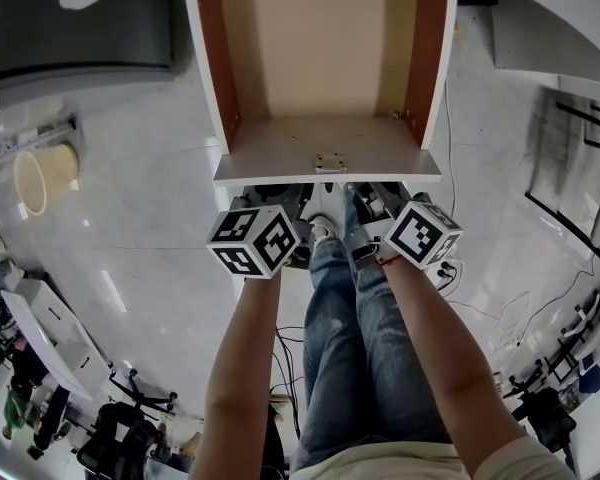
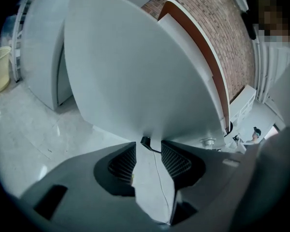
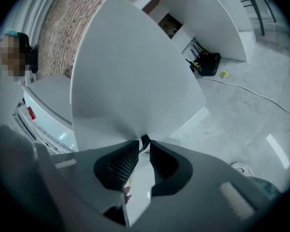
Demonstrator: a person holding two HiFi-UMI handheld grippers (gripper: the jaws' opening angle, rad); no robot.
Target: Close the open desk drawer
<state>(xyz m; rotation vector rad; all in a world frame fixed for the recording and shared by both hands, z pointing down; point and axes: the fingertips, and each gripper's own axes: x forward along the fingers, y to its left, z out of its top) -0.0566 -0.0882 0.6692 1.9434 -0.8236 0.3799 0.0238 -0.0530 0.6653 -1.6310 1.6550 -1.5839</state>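
Head view showed us the drawer (image 1: pixel 325 153) open. Our left fingers (image 2: pixel 121 166) were spread at its white front; our right fingers (image 3: pixel 121 163) were a little apart, pinching nothing.

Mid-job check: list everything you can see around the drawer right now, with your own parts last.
drawer: one, white front, red-brown sides, beige bottom; pulled open straight ahead
lock: one, silver; middle of the drawer front's top edge
bin: one, cream; floor at left
cables: several, black and white; floor at right
legs: two, blue jeans; below the drawer
left gripper: one, grey; jaws apart, at the drawer front
right gripper: one, grey; jaws narrowly apart, at the drawer front
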